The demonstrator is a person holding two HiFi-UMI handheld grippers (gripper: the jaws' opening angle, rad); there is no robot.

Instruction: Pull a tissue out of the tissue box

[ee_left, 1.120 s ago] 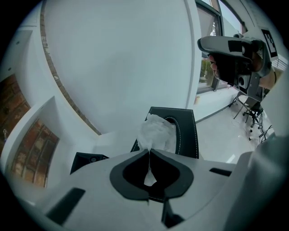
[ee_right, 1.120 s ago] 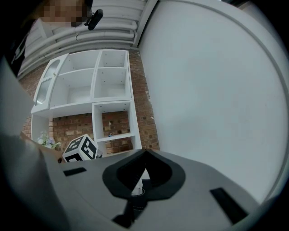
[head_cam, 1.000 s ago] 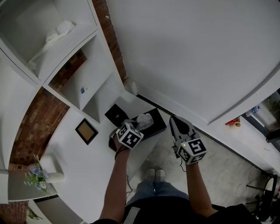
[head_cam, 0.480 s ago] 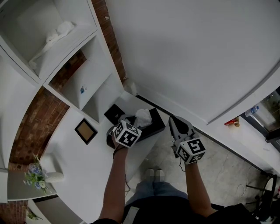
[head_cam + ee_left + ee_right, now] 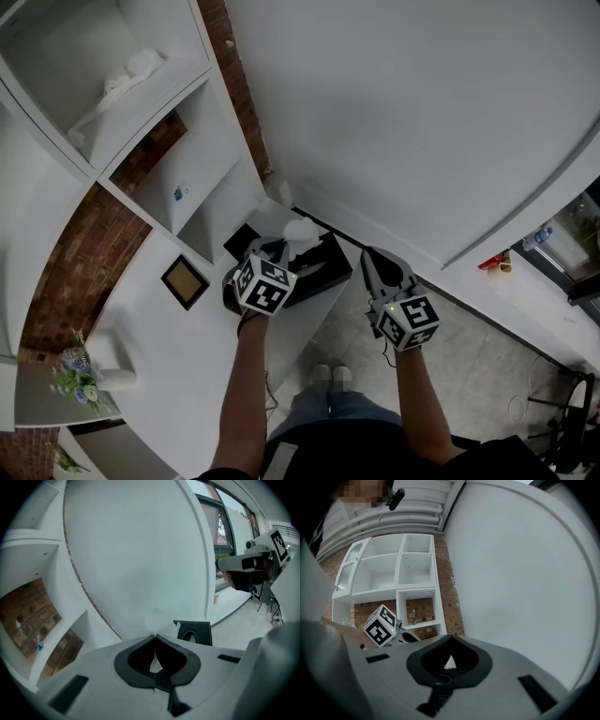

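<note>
The black tissue box (image 5: 319,270) lies on the white counter (image 5: 178,347); in the left gripper view the tissue box (image 5: 195,632) sits low and to the right with its oval slot showing. A white tissue (image 5: 298,234) stands bunched above it. My left gripper (image 5: 286,251) is shut on that tissue (image 5: 157,620), which puffs out just past the closed left gripper (image 5: 155,636). Whether the tissue's lower end still sits in the slot I cannot tell. My right gripper (image 5: 367,255) hangs off the counter's right side, apart from the box; the right gripper (image 5: 450,638) is shut with nothing in it.
White shelf compartments (image 5: 141,122) with brick backing rise at the left. A small framed picture (image 5: 185,279) and a black square pad (image 5: 244,241) lie on the counter near the box. A flower vase (image 5: 80,375) stands at the far left. Grey floor (image 5: 487,375) lies to the right.
My left gripper has lifted up and away from the box with the tissue held, drawing it higher. The box now looks smaller in the left gripper view. The right gripper stayed put.
</note>
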